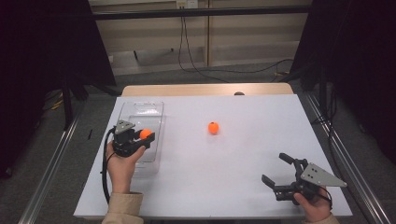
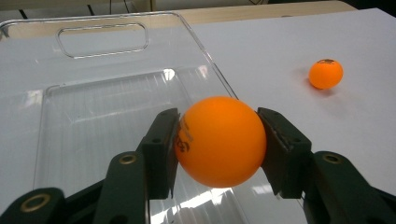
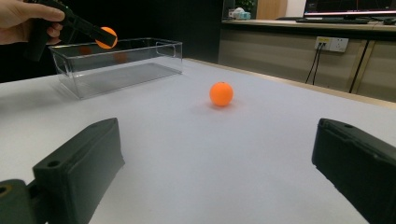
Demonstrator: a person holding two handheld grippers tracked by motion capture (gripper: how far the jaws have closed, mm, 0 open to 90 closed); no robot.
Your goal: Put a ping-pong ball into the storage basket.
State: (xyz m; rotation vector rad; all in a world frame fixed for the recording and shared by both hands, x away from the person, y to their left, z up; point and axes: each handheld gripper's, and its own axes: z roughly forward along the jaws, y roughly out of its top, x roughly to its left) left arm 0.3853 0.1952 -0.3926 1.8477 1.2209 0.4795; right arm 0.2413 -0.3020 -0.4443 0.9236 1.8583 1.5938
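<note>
My left gripper [image 1: 145,135] is shut on an orange ball [image 2: 219,141], holding it above the right edge of a clear plastic bin [image 1: 140,122] at the table's left. Both pads press the ball's sides in the left gripper view. A second orange ball [image 1: 213,127] lies loose on the white table near its middle, also seen as the far ball [image 2: 326,73] and in the right gripper view [image 3: 221,94]. My right gripper [image 1: 276,169] rests at the front right with its jaws wide open and nothing between them.
The clear bin [image 3: 116,65] has a handle cut-out at its far end and looks empty inside. The white table top [image 1: 243,158] ends in a wooden strip at the back. Black curtains and metal rails flank both sides.
</note>
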